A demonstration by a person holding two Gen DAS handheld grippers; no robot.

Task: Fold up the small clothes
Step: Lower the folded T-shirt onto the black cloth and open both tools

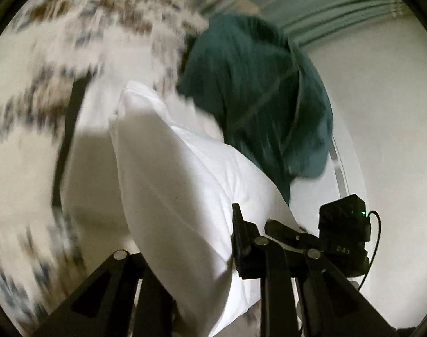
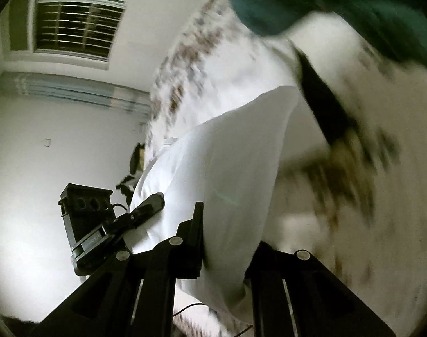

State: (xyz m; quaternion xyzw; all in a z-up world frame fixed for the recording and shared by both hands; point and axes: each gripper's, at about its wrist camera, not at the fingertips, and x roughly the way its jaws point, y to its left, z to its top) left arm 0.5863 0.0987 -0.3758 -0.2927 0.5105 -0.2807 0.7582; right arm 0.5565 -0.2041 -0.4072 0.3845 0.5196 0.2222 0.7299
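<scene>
A white garment (image 1: 179, 185) hangs in the air between both grippers; it also shows in the right wrist view (image 2: 230, 163). My left gripper (image 1: 185, 255) is shut on one edge of it, the cloth running between its fingers (image 1: 241, 241). My right gripper (image 2: 227, 241) is shut on the other edge, with one finger (image 2: 195, 230) pressed against the fabric. Each gripper shows in the other's view, the right one (image 1: 342, 224) and the left one (image 2: 87, 221), close beside the cloth. Both views are tilted and blurred.
A dark teal cloth (image 1: 255, 90) lies on a patterned white and brown sheet (image 1: 87, 28), also seen in the right wrist view (image 2: 339, 0). A black strap (image 2: 323, 104) crosses the sheet. A barred window (image 2: 78, 22) and white walls (image 2: 44, 129) lie beyond.
</scene>
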